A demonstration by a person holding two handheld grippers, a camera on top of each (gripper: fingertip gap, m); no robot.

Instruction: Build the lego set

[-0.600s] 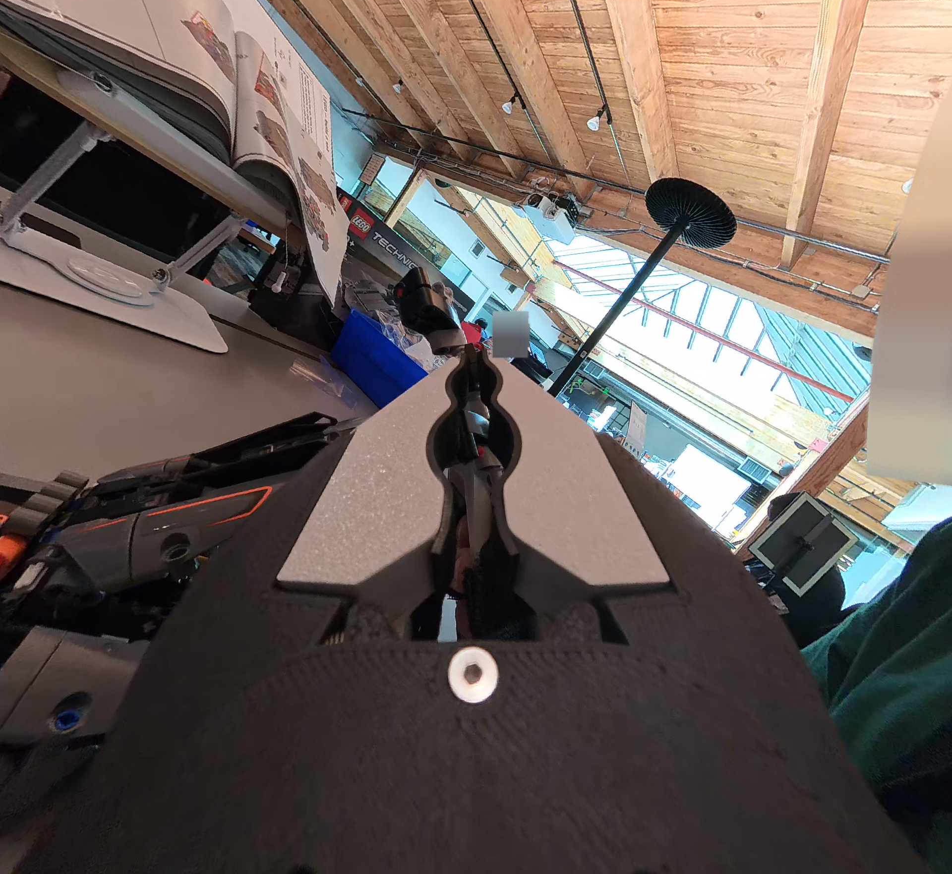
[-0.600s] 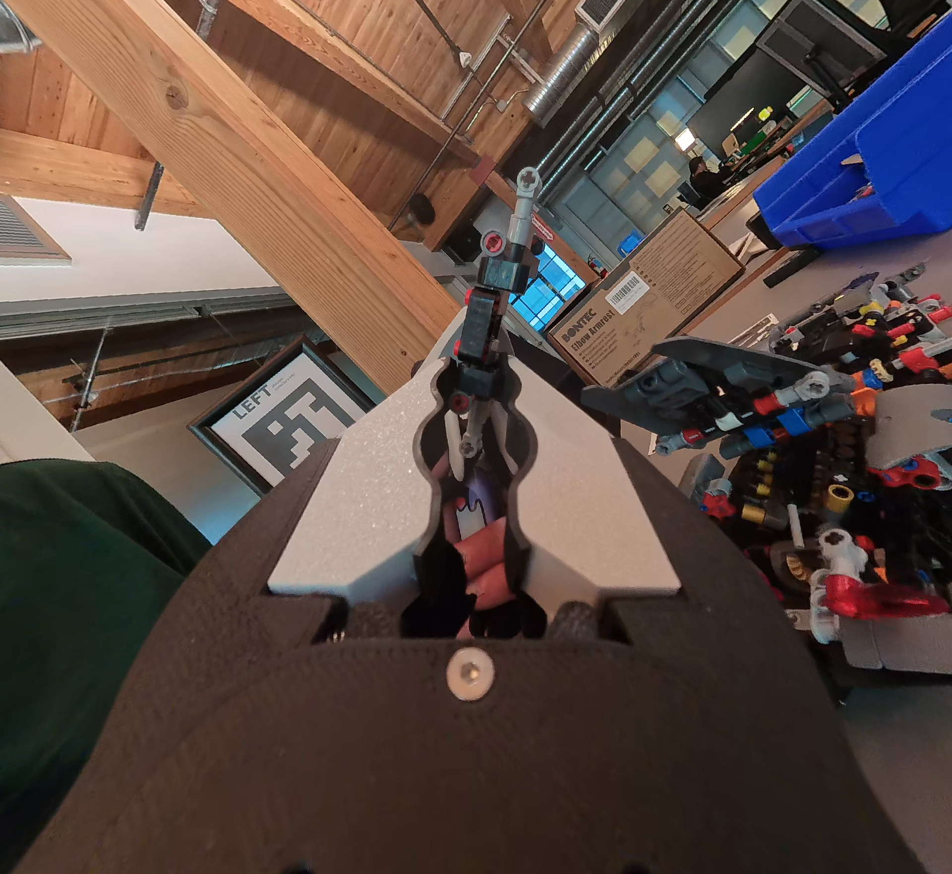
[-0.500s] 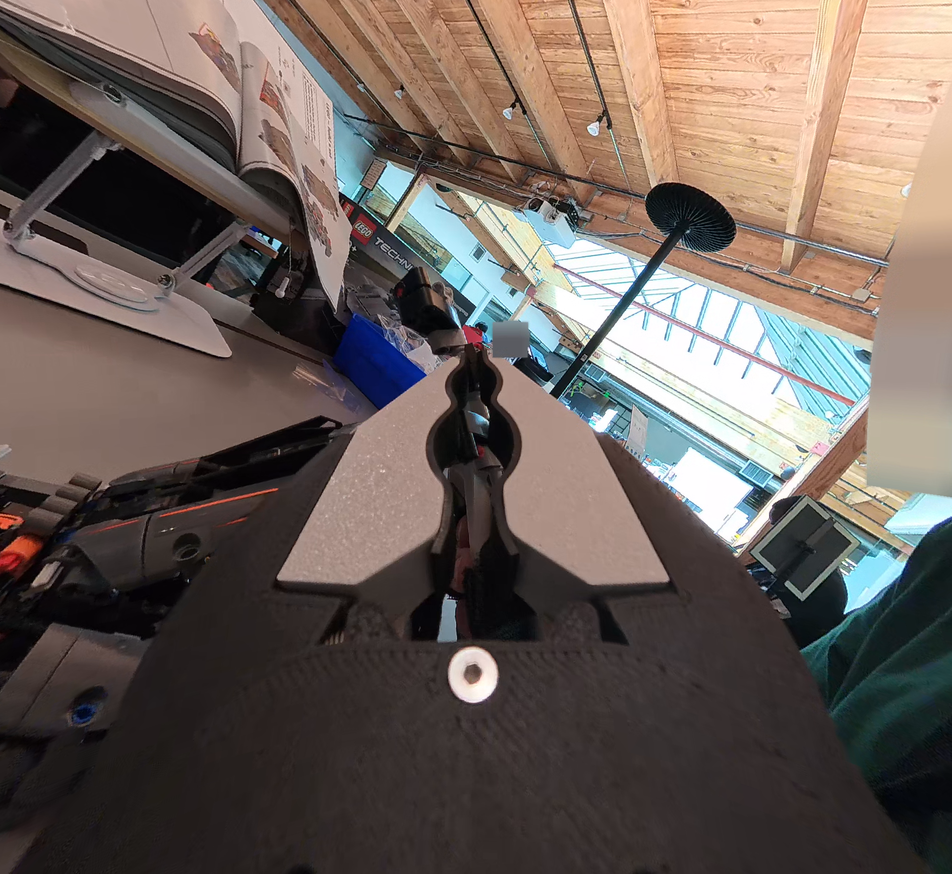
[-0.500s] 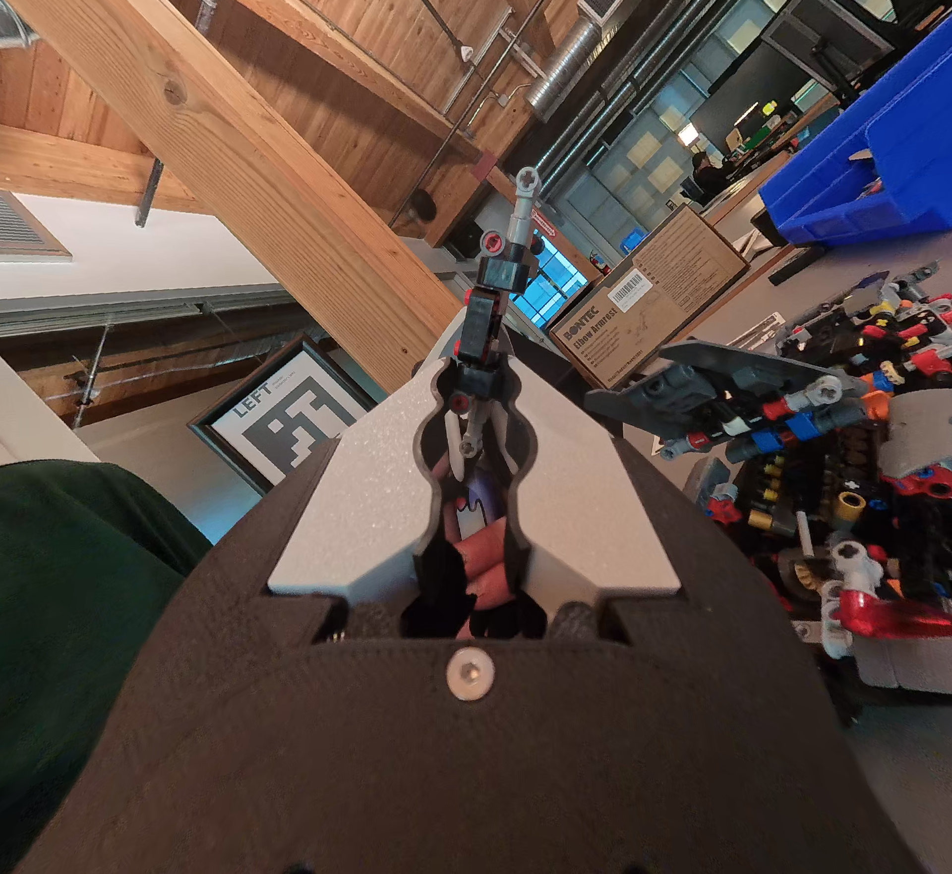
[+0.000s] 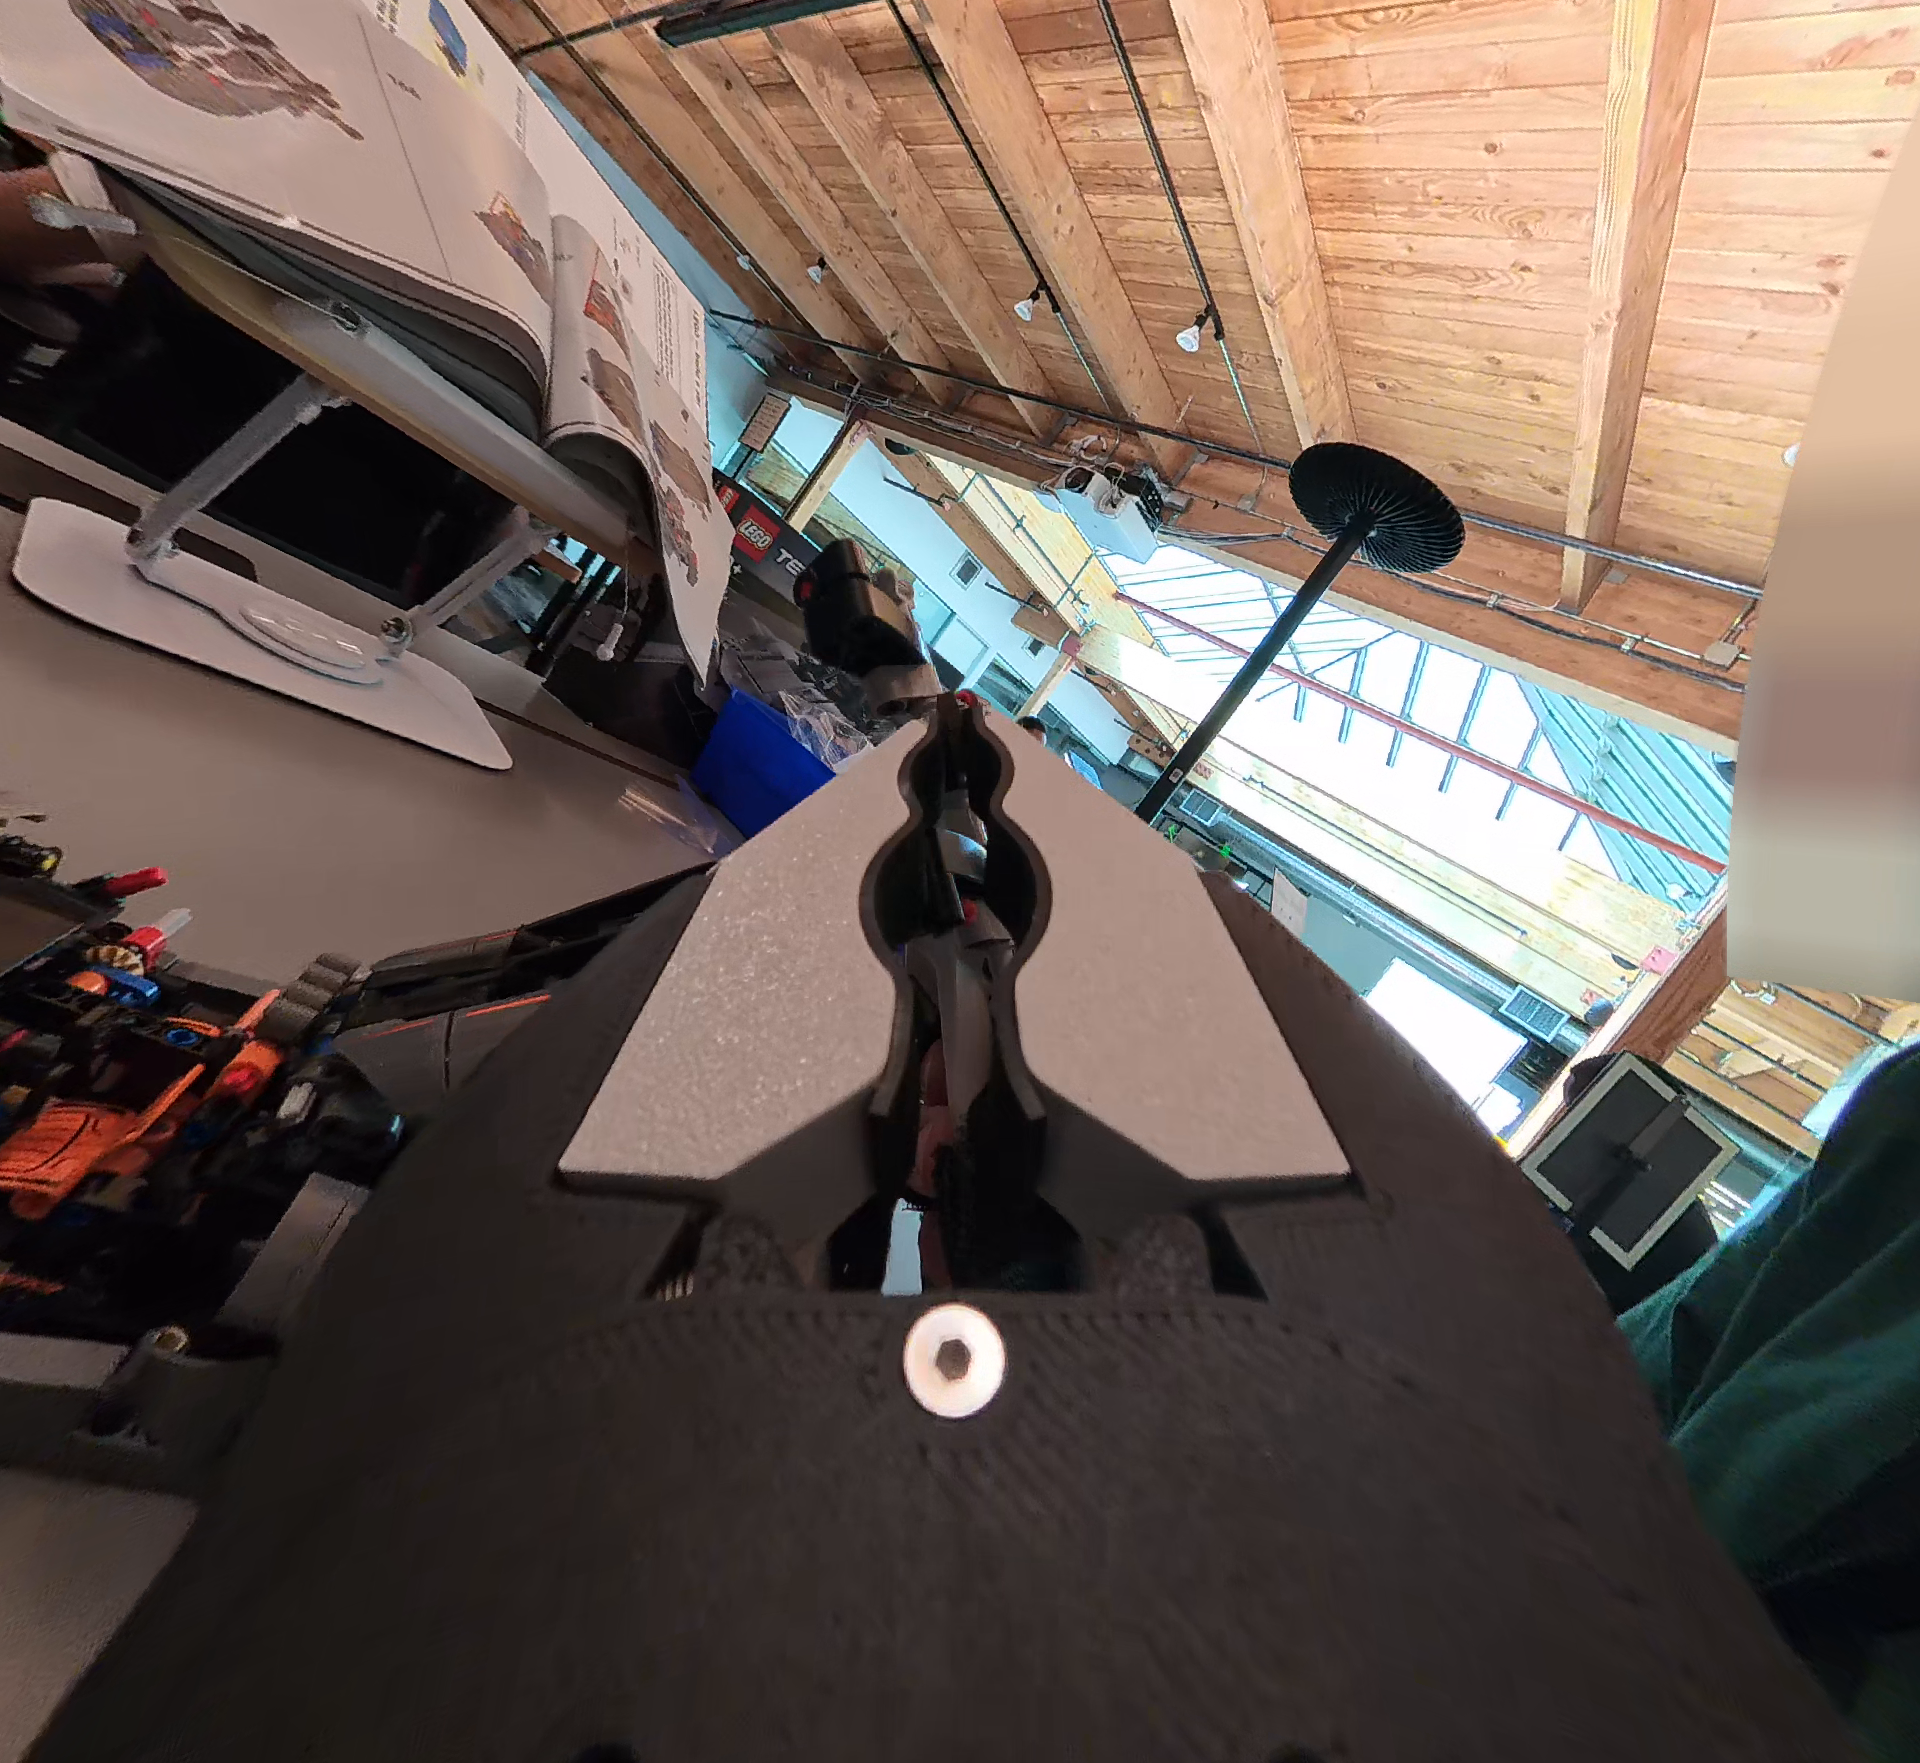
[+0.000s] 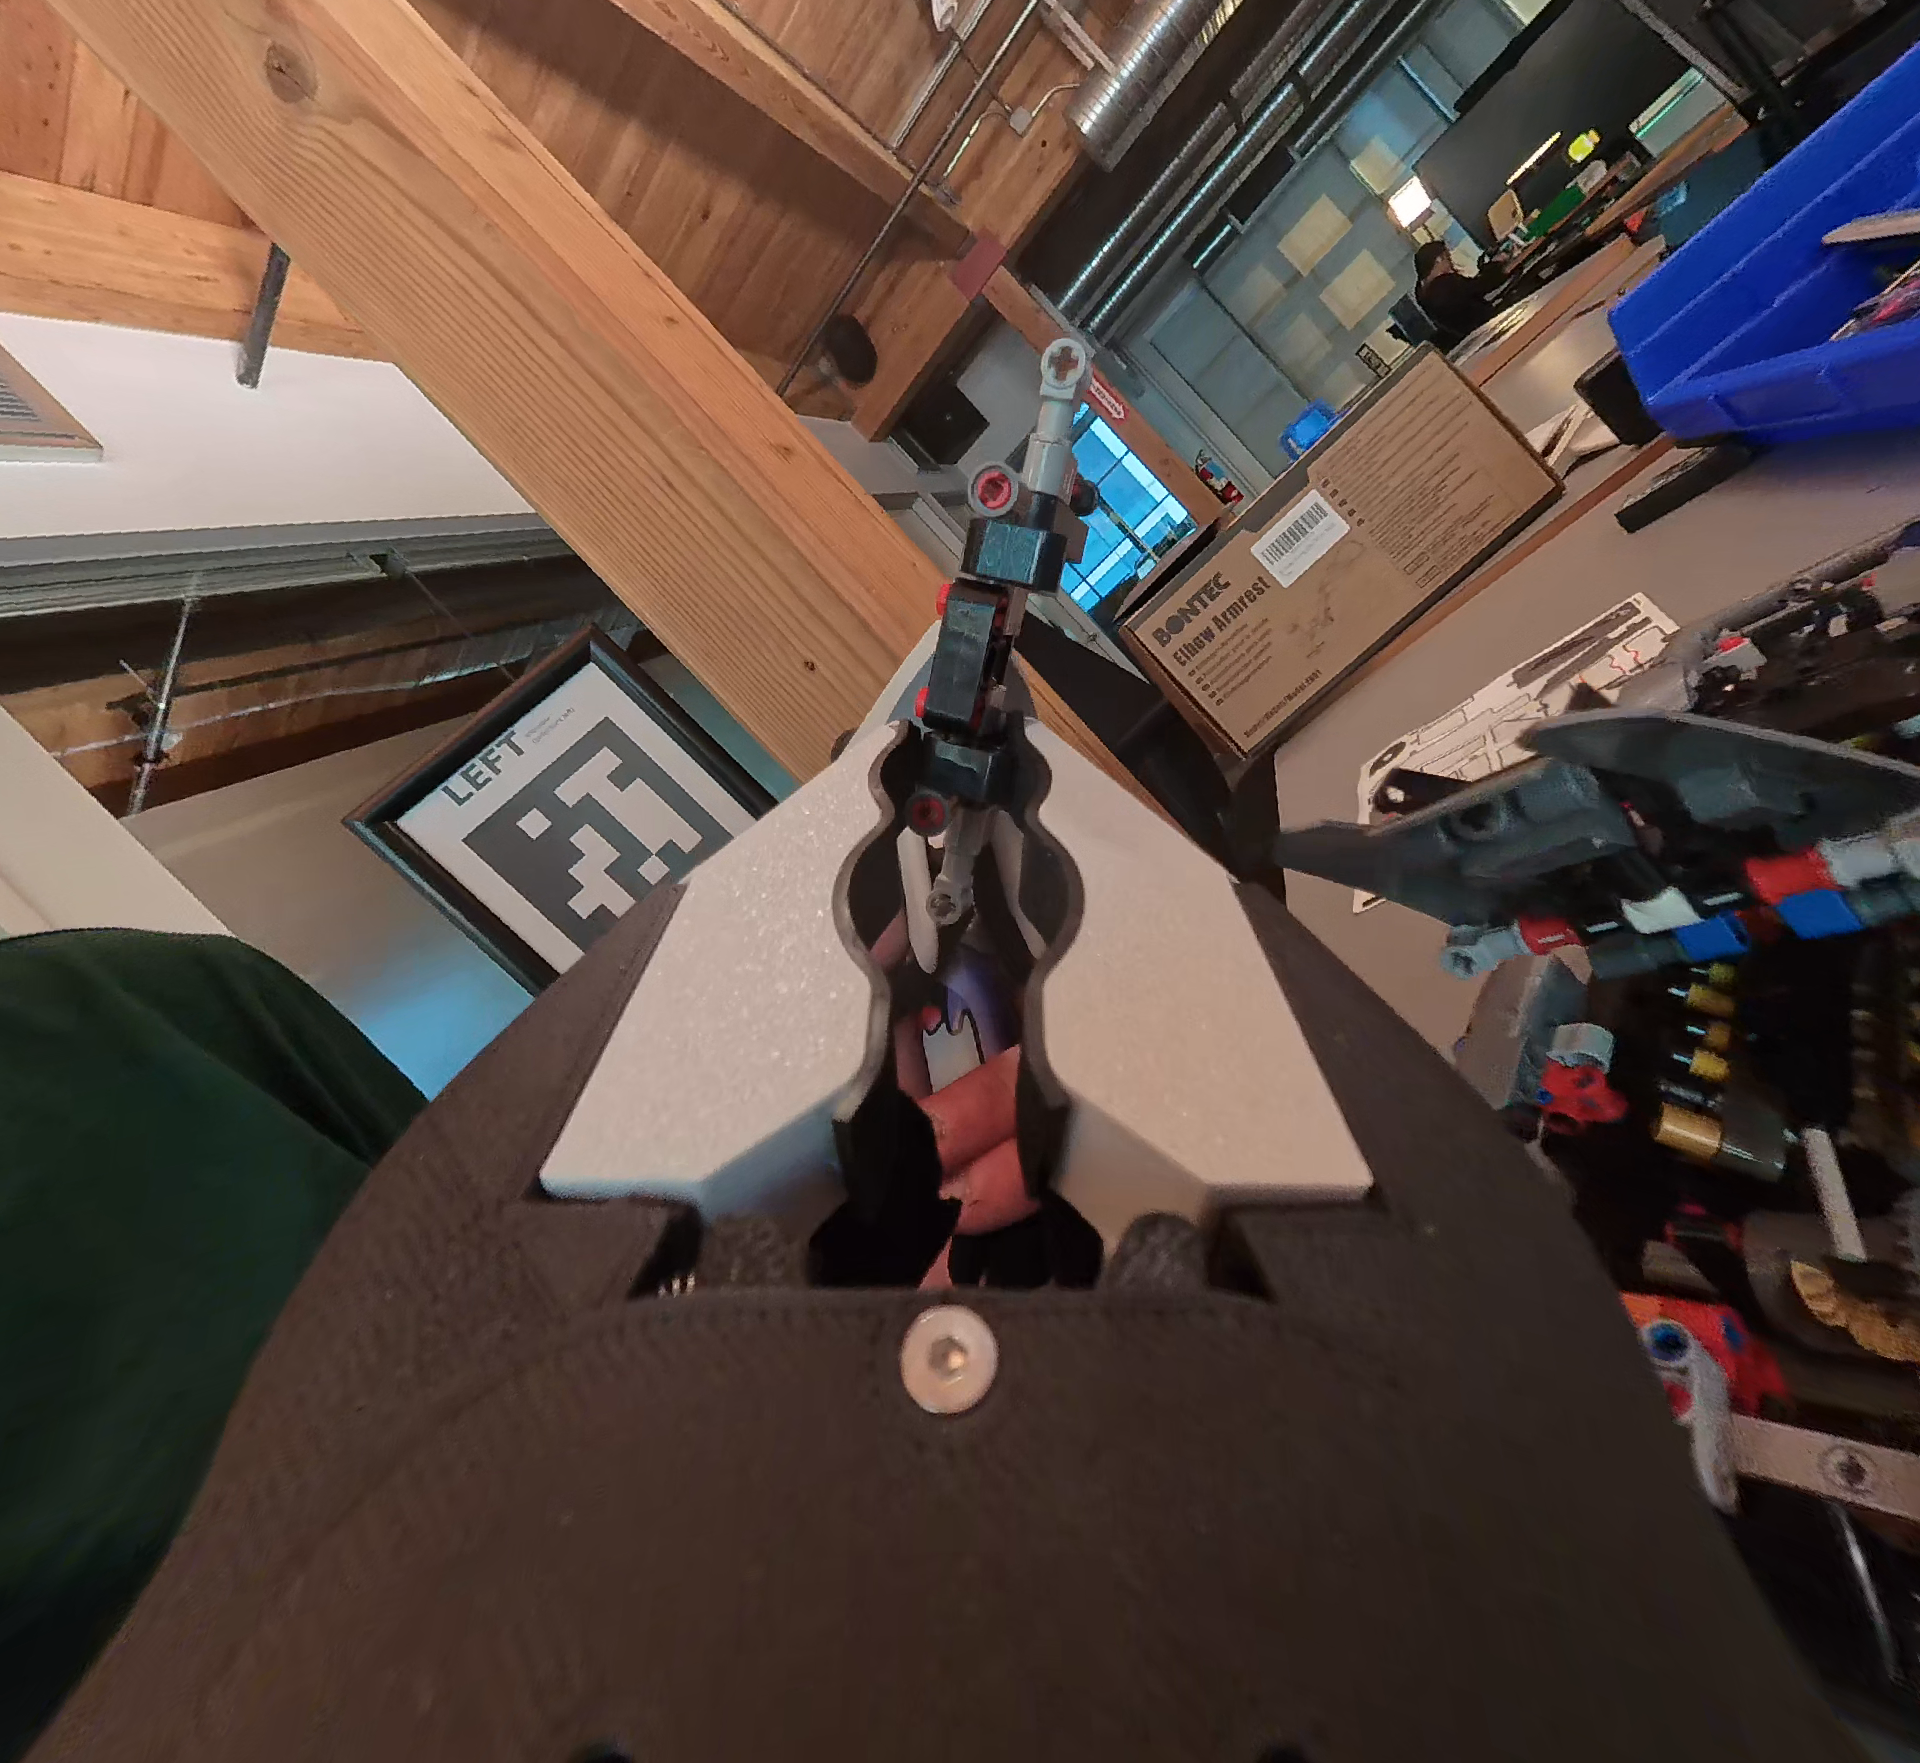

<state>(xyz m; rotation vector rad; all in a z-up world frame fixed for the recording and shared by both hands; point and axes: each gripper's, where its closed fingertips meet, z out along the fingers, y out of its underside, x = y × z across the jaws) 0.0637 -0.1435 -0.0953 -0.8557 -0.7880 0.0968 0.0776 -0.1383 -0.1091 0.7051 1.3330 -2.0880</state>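
Note:
My left gripper (image 5: 961, 737) is shut on a dark grey and black lego piece (image 5: 961, 892) that sits in the slot between its fingers; a black and grey end (image 5: 868, 633) pokes out past the tip. My right gripper (image 6: 961, 747) is shut on a small black lego sub-assembly (image 6: 1013, 560) with red pins and a light grey axle standing up past the tip. The half-built lego model lies on the grey table, at the lower left of the left wrist view (image 5: 135, 1079) and at the right of the right wrist view (image 6: 1704, 934). Both grippers point up toward the wooden ceiling.
An open instruction book (image 5: 312, 82) rests on a white stand (image 5: 260, 612) at the back left. There is a blue bin (image 5: 748, 763), also in the right wrist view (image 6: 1787, 290), a cardboard box (image 6: 1351, 560), a sticker sheet (image 6: 1507, 726) and a person's green sleeve (image 6: 156, 1194). Less than 4 cm separates the two grippers' tips.
The left wrist view has swung, so more of the model's orange and black parts show at its lower left. In the right wrist view the model sits slightly lower. Both grippers stay shut on their pieces.

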